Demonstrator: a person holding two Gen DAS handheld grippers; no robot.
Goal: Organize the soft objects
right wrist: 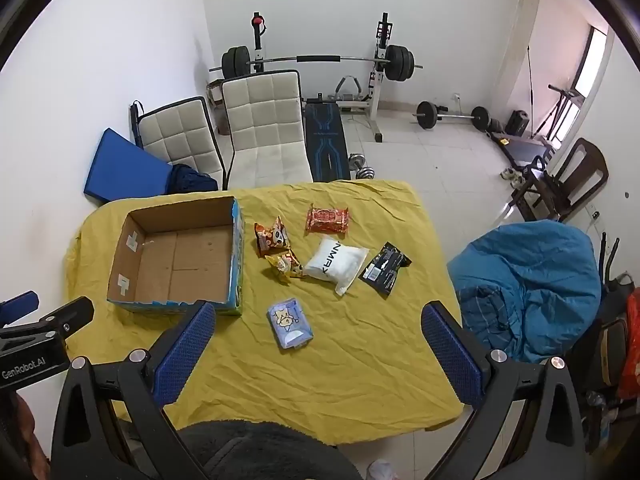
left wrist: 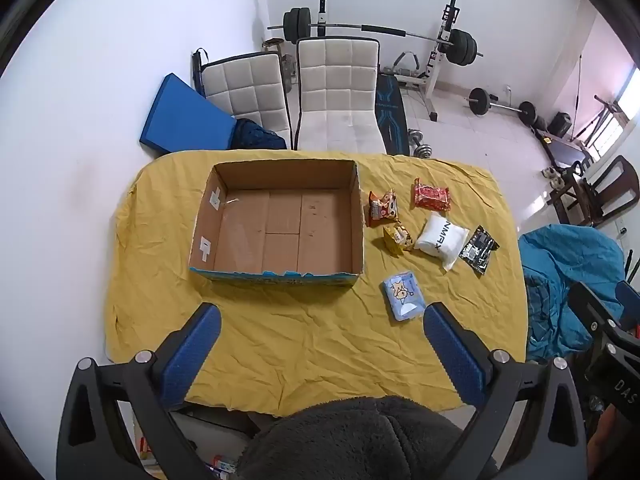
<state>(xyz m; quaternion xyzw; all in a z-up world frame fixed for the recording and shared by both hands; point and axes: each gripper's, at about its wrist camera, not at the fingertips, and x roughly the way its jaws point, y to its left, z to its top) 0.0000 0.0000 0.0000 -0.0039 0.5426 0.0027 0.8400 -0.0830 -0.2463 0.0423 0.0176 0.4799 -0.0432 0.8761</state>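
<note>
An open, empty cardboard box (left wrist: 280, 224) (right wrist: 180, 260) sits on the left of the yellow-clothed table (left wrist: 304, 344) (right wrist: 340, 360). To its right lie several soft packets: an orange snack bag (left wrist: 383, 208) (right wrist: 273, 236), a red packet (left wrist: 432, 196) (right wrist: 327, 220), a small yellow bag (left wrist: 397, 239) (right wrist: 285, 266), a white pouch (left wrist: 441, 242) (right wrist: 335, 265), a black packet (left wrist: 479, 249) (right wrist: 385, 267) and a light blue tissue pack (left wrist: 403, 295) (right wrist: 290, 322). My left gripper (left wrist: 320, 320) is open and empty above the near table edge. My right gripper (right wrist: 318, 318) is open and empty, above the tissue pack.
Two white padded chairs (left wrist: 336, 92) (right wrist: 264, 120) stand behind the table, with a blue mat (left wrist: 184, 116) against the wall. A blue jacket (right wrist: 532, 284) on a chair lies right of the table. Weight bench and barbells (right wrist: 320, 60) fill the far room.
</note>
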